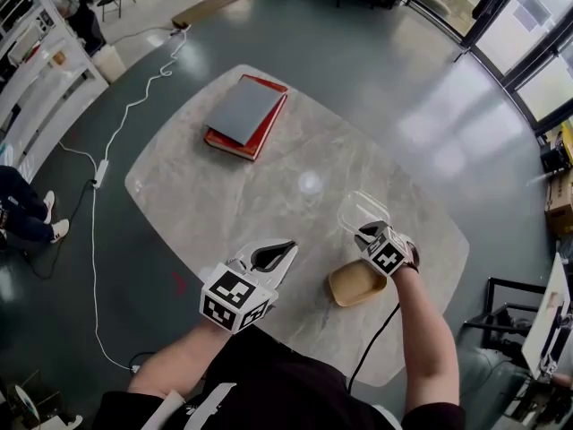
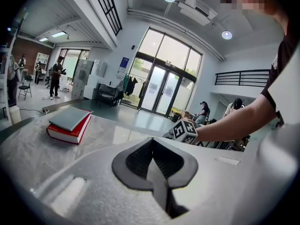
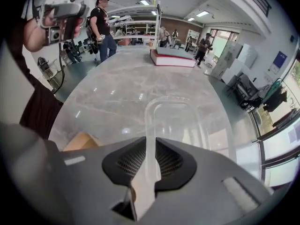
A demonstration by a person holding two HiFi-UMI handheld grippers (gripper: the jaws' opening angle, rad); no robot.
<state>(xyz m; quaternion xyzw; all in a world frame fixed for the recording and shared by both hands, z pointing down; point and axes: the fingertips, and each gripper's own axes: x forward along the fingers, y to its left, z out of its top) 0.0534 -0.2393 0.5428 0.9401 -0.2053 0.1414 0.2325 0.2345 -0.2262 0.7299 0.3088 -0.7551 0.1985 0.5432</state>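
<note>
My right gripper (image 1: 365,232) is shut on the near rim of a clear plastic lid (image 1: 357,208), holding it just above the marble table (image 1: 206,195). In the right gripper view the clear lid (image 3: 177,122) runs forward from between the jaws (image 3: 150,143). A shallow tan box (image 1: 355,285) sits on the table right below and beside that gripper, and the tan box (image 3: 78,142) shows at lower left. My left gripper (image 1: 289,247) hovers at the table's near edge, shut with nothing in it (image 2: 152,141).
A grey book on a red book (image 1: 245,115) lies at the table's far side, also in the left gripper view (image 2: 69,123). A white cable (image 1: 97,173) trails over the floor at left near white shelving (image 1: 36,70). A seated person's legs (image 1: 22,211) are at far left.
</note>
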